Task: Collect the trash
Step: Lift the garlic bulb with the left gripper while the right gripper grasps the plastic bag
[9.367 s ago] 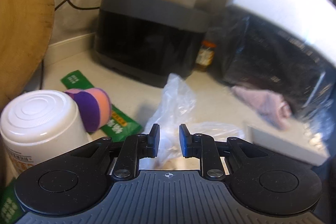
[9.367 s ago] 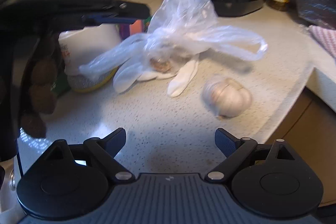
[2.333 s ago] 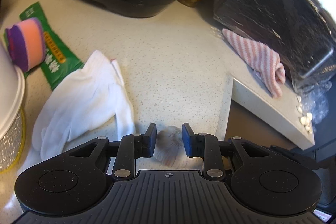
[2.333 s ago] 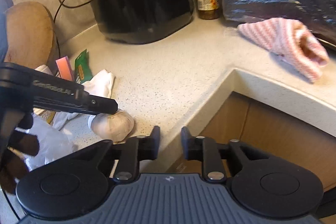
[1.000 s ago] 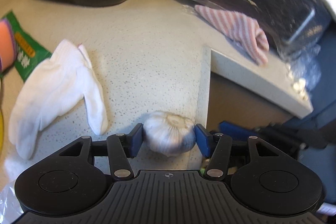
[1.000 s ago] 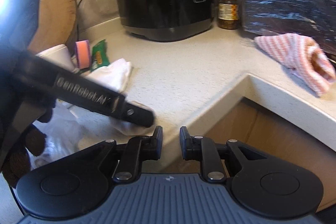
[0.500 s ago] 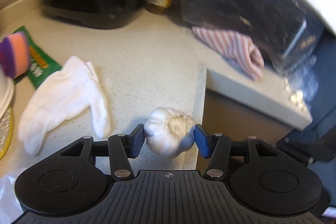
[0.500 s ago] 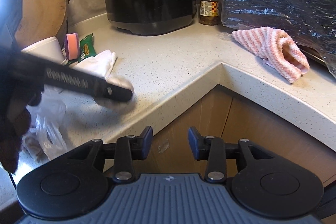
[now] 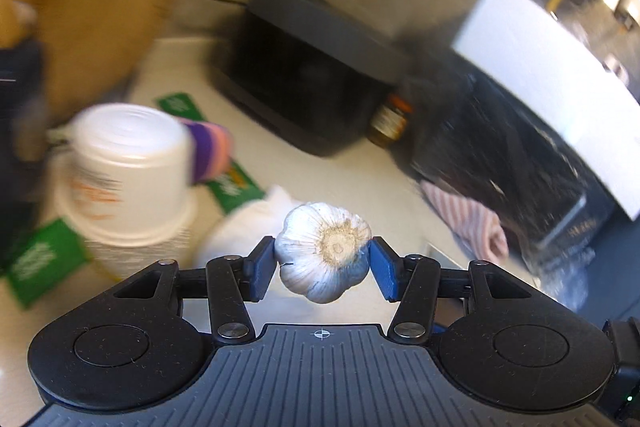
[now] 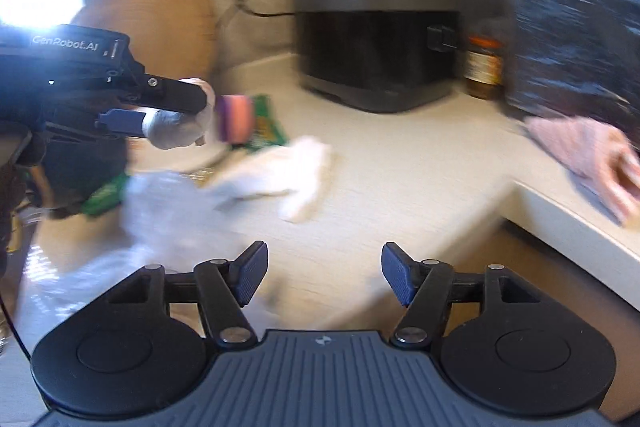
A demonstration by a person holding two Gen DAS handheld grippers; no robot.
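Now the left gripper holds the garlic tight above the counter. It should squeeze gently while the right gripper, empty, opens near the plastic bag.

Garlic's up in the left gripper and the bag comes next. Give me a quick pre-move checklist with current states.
1. Garlic bulb clamped between both pads of the left gripper: ok.
2. Garlic lifted off the counter: ok.
3. Right gripper empty, jaws opening: ok.
4. Plastic bag lying within view on the counter: ok.
5. Bag mouth open to receive garlic: cannot tell, blurred.
6. White glove off the bag: cannot tell.
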